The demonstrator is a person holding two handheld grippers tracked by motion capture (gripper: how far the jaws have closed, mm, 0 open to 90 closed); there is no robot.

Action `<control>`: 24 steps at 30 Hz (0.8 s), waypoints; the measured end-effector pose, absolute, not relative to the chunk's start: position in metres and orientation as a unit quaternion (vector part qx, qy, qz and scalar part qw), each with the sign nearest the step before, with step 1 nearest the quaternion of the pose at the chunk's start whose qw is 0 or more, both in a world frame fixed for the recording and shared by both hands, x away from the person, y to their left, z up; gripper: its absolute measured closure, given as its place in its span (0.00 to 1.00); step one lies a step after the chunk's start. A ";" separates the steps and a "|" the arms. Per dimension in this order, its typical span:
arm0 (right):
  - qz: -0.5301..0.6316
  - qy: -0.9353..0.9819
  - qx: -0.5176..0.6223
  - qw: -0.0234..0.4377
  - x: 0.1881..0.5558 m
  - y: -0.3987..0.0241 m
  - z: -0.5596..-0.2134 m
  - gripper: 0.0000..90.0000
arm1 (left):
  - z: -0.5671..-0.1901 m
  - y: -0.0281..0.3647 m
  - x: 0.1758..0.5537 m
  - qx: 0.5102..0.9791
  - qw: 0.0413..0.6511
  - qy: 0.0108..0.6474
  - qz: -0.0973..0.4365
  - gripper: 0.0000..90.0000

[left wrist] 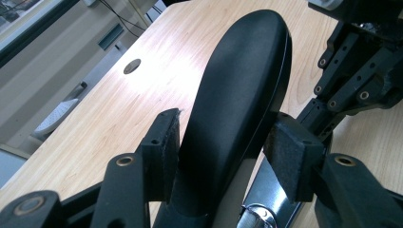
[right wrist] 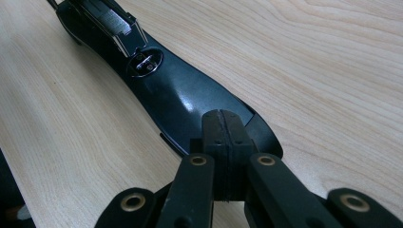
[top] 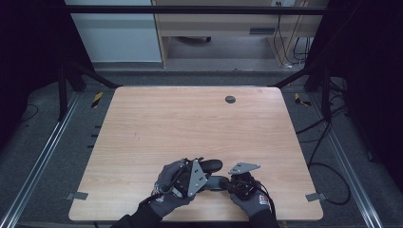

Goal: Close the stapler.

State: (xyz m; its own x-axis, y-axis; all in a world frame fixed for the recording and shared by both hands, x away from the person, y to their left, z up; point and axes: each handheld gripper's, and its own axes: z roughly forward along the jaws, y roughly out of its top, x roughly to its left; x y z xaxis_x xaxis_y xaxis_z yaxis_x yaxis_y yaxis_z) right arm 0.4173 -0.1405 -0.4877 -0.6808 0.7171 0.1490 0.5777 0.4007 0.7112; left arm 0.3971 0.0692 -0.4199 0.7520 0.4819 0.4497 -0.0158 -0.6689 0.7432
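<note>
Stapler, glossy black plastic with a rounded top and a chrome metal channel, lies on the wooden desk near its front edge. Left hand-held gripper straddles its top, one pad touching. Right hand-held gripper, pads pressed together, rests at its tail.

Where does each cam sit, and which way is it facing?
High view: above the near table edge, looking forward and down; gloved hands, both grippers.
Left gripper view: along its jaws, either side of the stapler's black top.
Right gripper view: along shut jaws resting on the stapler base.
Shared: the stapler, the wood tabletop.
</note>
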 end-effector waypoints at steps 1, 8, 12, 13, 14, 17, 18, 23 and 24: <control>0.386 0.832 0.387 0.091 0.418 -0.141 -0.488 1.00 | -0.420 0.069 0.397 0.855 0.381 0.135 0.325 0.53; 0.389 0.829 0.391 0.088 0.418 -0.142 -0.488 1.00 | -0.425 0.064 0.398 0.860 0.373 0.129 0.324 0.52; 0.389 0.829 0.392 0.089 0.418 -0.143 -0.488 1.00 | -0.426 0.062 0.398 0.862 0.369 0.124 0.324 0.52; 0.389 0.829 0.392 0.089 0.418 -0.143 -0.488 1.00 | -0.427 0.062 0.398 0.863 0.368 0.123 0.325 0.52; 0.387 0.829 0.395 0.089 0.418 -0.144 -0.488 1.00 | -0.427 0.062 0.398 0.863 0.367 0.122 0.324 0.52; 0.385 0.829 0.395 0.091 0.419 -0.145 -0.488 1.00 | -0.428 0.060 0.398 0.865 0.365 0.120 0.324 0.52; 0.386 0.828 0.396 0.091 0.419 -0.145 -0.488 1.00 | -0.429 0.060 0.398 0.866 0.361 0.118 0.324 0.52; 0.386 0.828 0.397 0.090 0.419 -0.145 -0.488 1.00 | -0.431 0.058 0.398 0.868 0.359 0.115 0.324 0.51; 0.385 0.828 0.397 0.091 0.419 -0.146 -0.488 1.00 | -0.431 0.058 0.398 0.868 0.359 0.114 0.324 0.51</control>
State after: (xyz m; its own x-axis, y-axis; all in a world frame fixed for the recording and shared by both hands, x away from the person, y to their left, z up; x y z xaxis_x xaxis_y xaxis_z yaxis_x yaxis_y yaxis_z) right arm 0.4191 -0.1457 -0.4880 -0.6685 0.7273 0.1554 0.5878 0.3887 0.7095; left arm 0.3979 0.0576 -0.4315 0.7634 0.4310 0.4812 -0.0346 -0.7165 0.6967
